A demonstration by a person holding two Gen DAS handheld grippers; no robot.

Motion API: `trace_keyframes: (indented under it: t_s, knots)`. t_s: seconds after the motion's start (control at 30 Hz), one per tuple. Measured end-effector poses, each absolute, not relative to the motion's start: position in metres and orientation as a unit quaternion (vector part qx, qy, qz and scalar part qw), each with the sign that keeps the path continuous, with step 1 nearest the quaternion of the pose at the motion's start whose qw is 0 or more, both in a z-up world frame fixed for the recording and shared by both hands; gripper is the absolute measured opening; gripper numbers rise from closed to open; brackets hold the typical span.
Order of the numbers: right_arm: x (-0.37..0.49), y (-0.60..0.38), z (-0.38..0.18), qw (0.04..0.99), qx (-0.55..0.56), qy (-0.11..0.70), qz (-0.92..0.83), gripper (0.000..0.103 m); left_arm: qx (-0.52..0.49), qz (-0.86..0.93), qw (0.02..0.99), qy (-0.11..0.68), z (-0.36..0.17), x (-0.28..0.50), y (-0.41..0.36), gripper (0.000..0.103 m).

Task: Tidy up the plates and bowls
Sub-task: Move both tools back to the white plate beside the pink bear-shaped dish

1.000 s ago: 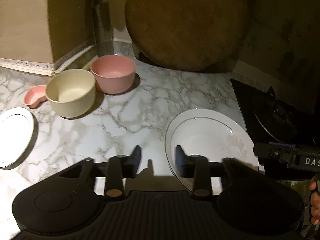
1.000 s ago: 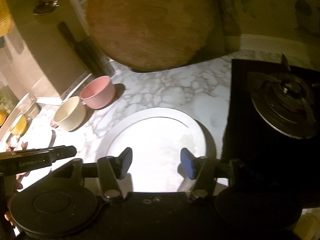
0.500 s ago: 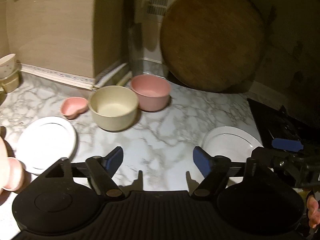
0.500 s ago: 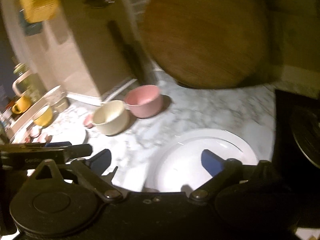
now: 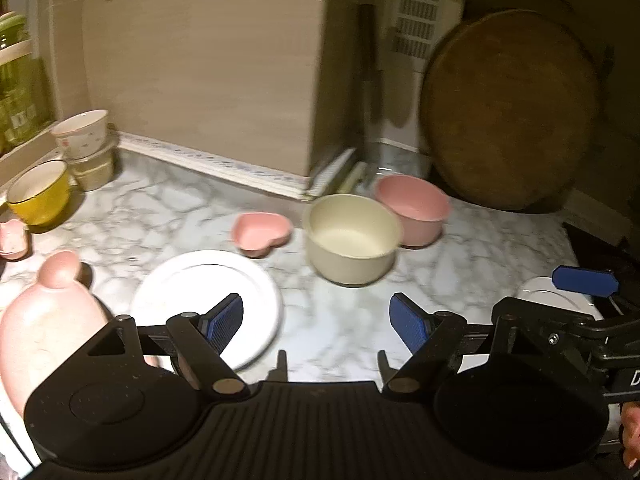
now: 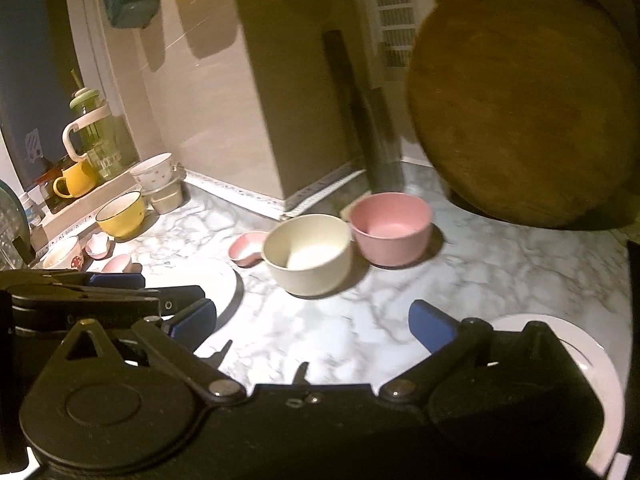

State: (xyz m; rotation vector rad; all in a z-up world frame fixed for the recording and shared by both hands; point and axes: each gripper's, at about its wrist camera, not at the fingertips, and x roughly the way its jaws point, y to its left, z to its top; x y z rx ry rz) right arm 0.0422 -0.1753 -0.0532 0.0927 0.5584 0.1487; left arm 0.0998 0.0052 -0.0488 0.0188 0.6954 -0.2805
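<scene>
Bare marble (image 5: 340,320) between gaping jaws.

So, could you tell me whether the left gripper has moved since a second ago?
Yes. The left gripper has pulled back and swung left: the cream bowl now sits further off, to its right.

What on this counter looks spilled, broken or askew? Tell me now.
Nothing stands out. The cream bowl, pink bowl and heart-shaped dish sit upright on the marble counter; both white plates lie flat. The round wooden board leans against the wall, seemingly on purpose.
</scene>
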Motion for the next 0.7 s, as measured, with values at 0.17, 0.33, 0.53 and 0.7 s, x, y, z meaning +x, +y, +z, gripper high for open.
trace_keyframes:
  t_s: [0.17, 0.33, 0.53, 0.7]
  knots:
    - [0.061, -0.144, -0.055, 0.957, 0.03, 0.275, 0.088, 0.102, 0.011, -0.124, 0.931, 0.344, -0.052, 0.112, 0.033, 0.08]
    - [0.078, -0.12, -0.061, 0.954, 0.018, 0.281, 0.102, 0.102, 0.021, -0.109, 0.931, 0.347, -0.058, 0.126, 0.054, 0.08]
    - [0.099, -0.095, -0.073, 0.948, 0.001, 0.296, 0.12, 0.102, 0.024, -0.12, 0.923, 0.366, -0.07, 0.151, 0.081, 0.08]
    - [0.116, -0.077, -0.089, 0.94, -0.013, 0.317, 0.123, 0.102, 0.032, -0.126, 0.909, 0.396, -0.084, 0.172, 0.094, 0.08]
